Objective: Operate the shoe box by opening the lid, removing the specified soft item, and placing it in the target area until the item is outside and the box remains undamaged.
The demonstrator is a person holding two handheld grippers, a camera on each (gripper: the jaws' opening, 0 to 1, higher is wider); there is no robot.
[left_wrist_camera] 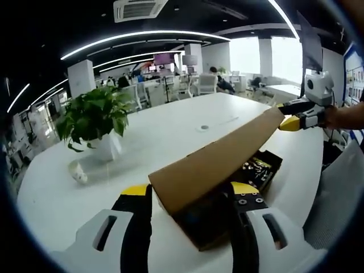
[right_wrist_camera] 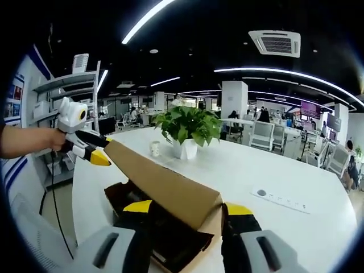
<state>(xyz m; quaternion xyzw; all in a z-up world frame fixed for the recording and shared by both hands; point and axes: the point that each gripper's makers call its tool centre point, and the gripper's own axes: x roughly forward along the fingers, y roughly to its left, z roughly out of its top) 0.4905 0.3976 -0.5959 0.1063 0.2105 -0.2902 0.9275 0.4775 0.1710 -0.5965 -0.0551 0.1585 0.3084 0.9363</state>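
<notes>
— Where is the shoe box (left_wrist_camera: pixel 239 199) now?

— It stands on the white table (left_wrist_camera: pixel 159 136), near the edge on your side, and its brown cardboard lid (left_wrist_camera: pixel 216 156) is lifted and tilted over the dark inside. In the left gripper view your left gripper (left_wrist_camera: pixel 190 199) has its jaws apart, one on each side of the near end of the lid; I cannot tell if they touch it. The far end of the lid meets the yellow tips of your right gripper (left_wrist_camera: pixel 293 122), with your hand (left_wrist_camera: pixel 341 116) behind it. If these tips really clamp the lid, I cannot tell.

— And from the other side?

— In the right gripper view the same lid (right_wrist_camera: pixel 162 182) runs from your right gripper (right_wrist_camera: pixel 185 219), jaws apart around its corner, up to the left gripper (right_wrist_camera: pixel 94 153). Inside the box (right_wrist_camera: pixel 165 239) something dark lies, but it is too unclear to name.

— What is around the box?

— Beyond the box a green potted plant (right_wrist_camera: pixel 187 128) stands in a white pot, and a small white cup (right_wrist_camera: pixel 154 149) is just beside it. A flat white socket strip (right_wrist_camera: pixel 281 199) lies on the table, well apart from the box. The room is a big open office: long ceiling light strips (left_wrist_camera: pixel 142 37), an air-conditioning vent (right_wrist_camera: pixel 274 42), white pillars, desks and chairs (right_wrist_camera: pixel 261 133), and white shelves (right_wrist_camera: pixel 71 91) behind the left gripper.
</notes>
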